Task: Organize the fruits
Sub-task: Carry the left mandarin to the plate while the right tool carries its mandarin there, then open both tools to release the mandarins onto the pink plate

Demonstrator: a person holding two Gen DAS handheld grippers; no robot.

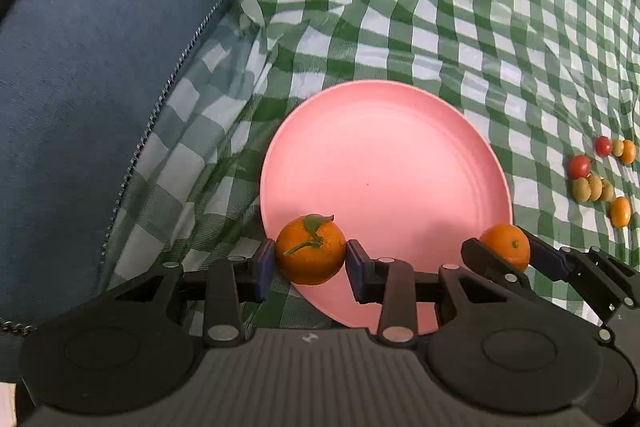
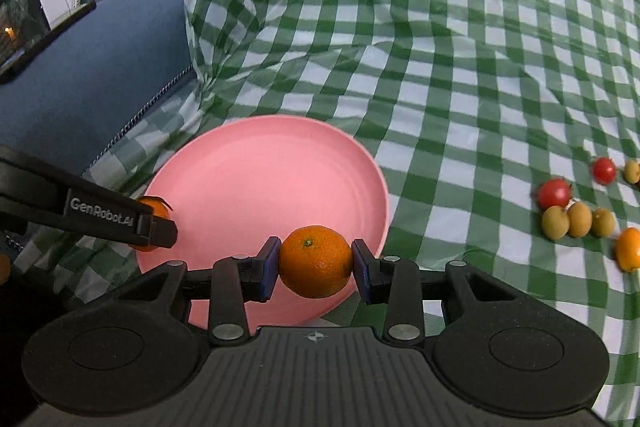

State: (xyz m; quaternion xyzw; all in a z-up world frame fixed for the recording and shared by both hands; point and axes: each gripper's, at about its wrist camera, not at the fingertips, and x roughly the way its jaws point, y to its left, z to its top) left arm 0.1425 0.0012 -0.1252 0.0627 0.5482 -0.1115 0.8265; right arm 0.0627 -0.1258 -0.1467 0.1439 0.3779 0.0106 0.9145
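In the left wrist view, the left gripper (image 1: 310, 261) pinches a mandarin with a stem and leaf (image 1: 310, 250) between its blue pads, holding it over the near-left rim of the pink plate (image 1: 384, 163). The plate itself is bare: no fruit rests on it. At the near right, the right gripper (image 1: 505, 254) comes in with a second mandarin (image 1: 505, 245) clamped in its jaws, at the plate's near-right edge. Far to the right, on the green checked cloth (image 1: 400, 7), lie the loose fruits: two cherry tomatoes (image 1: 579, 166), a cluster of small yellow-green fruits (image 1: 591, 189) and two small oranges (image 1: 620, 211). A blue cushion (image 1: 80, 67) with a zipper fills the left side.

In the right wrist view, the right gripper (image 2: 316, 263) squeezes its mandarin (image 2: 315, 260) from both sides, above the near-right rim of the plate (image 2: 260, 179). To the left, the left gripper (image 2: 154, 225) shows side-on, its mandarin (image 2: 154, 209) mostly hidden behind the finger. The tomatoes (image 2: 554, 193), yellow-green fruits (image 2: 578, 219) and a small orange (image 2: 628, 249) sit well apart from the plate, on the cloth (image 2: 440, 27) to the right.

By my reading, the task is in its early part: two mandarins are lifted and poised for setting down, nothing is yet placed, and all the small fruits on the right remain to be gathered.
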